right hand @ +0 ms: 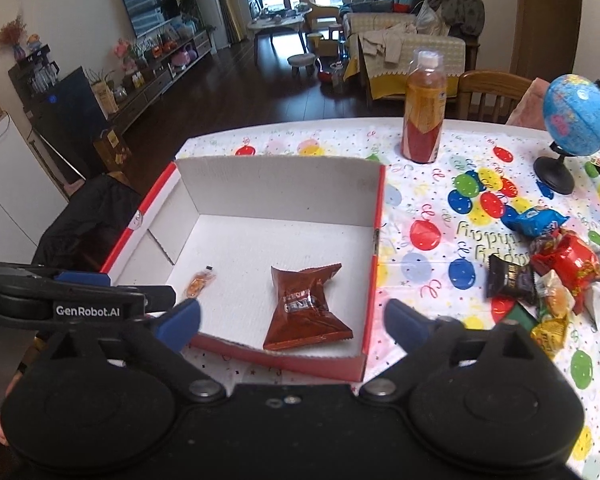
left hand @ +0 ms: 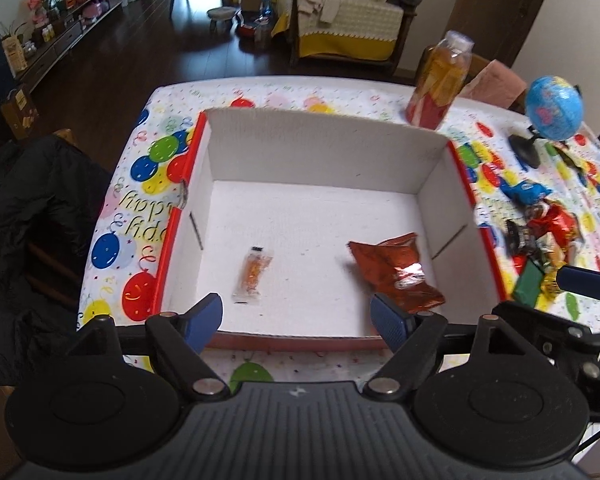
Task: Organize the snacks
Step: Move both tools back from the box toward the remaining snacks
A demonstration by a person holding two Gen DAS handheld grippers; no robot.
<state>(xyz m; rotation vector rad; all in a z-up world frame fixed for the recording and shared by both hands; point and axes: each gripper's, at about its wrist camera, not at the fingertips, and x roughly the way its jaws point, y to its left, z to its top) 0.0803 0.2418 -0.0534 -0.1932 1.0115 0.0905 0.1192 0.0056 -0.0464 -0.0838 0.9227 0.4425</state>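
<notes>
An open box, white inside with red outer walls [left hand: 324, 148] [right hand: 284, 184], sits on the balloon-print tablecloth. On its floor lie a small clear sachet with orange contents [left hand: 253, 274] [right hand: 199, 280] and a brown foil snack packet [left hand: 396, 276] [right hand: 306, 308]. My left gripper [left hand: 300, 322] hovers open above the box's near edge, nothing between its blue fingers [left hand: 204, 318]. My right gripper [right hand: 292, 322] is open wide over the box's near right corner, empty too. A heap of loose snacks [left hand: 540, 236] [right hand: 556, 276] lies on the cloth to the right of the box.
A tall bottle of orange drink [left hand: 440, 80] [right hand: 424, 108] stands behind the box's far right corner. A small blue globe on a black stand [left hand: 552, 110] [right hand: 576, 120] is at the far right. A dark jacket on a chair [left hand: 32, 216] is at the table's left.
</notes>
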